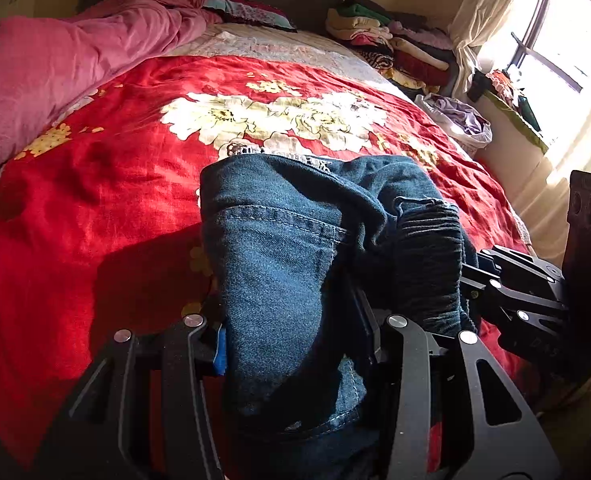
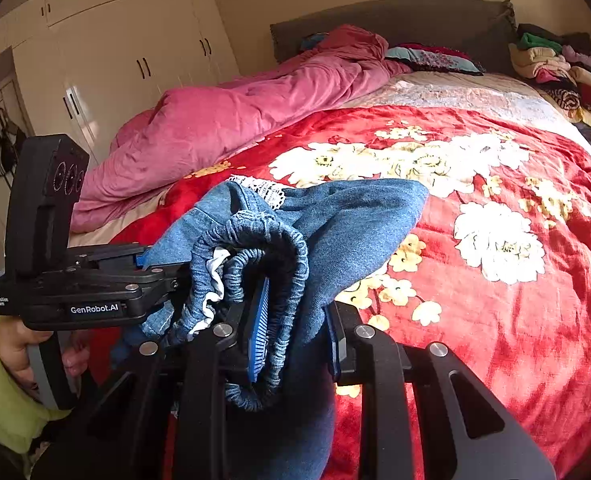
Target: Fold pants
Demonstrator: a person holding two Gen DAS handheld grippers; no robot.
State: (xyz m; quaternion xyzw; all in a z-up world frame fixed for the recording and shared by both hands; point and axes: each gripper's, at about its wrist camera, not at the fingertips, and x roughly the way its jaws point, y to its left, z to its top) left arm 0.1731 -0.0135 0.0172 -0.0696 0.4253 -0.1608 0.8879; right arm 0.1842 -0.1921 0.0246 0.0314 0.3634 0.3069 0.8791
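A: Sunlit bedroom around us, and the red floral bedspread [image 1: 95,208] is serving as our work surface. Where are the pants?

B: We are holding the jeans [image 1: 279,248] bunched and partly raised above the near edge of the bedspread, at about six o'clock. Our left gripper [image 1: 295,332] is clamping a thick fold of denim between its jaws. Our right gripper [image 2: 295,332] is pinching the elastic waistband [image 2: 263,236], with its blue pad [image 2: 258,332] pressing on the gathered cloth.

A: What is lying further out?

B: At ten o'clock we are seeing the pink duvet [image 1: 55,68], at one o'clock a stack of folded clothes [image 1: 395,40], and the window [image 1: 555,40] at two o'clock.

A: Which step are we on?

B: We judge we are only picking the garment up; nothing is looking folded yet. Next, we think, we are needing to part our hands, shake the legs loose and spread the jeans flat toward twelve o'clock, keeping both grips firm so the waistband is not slipping out.
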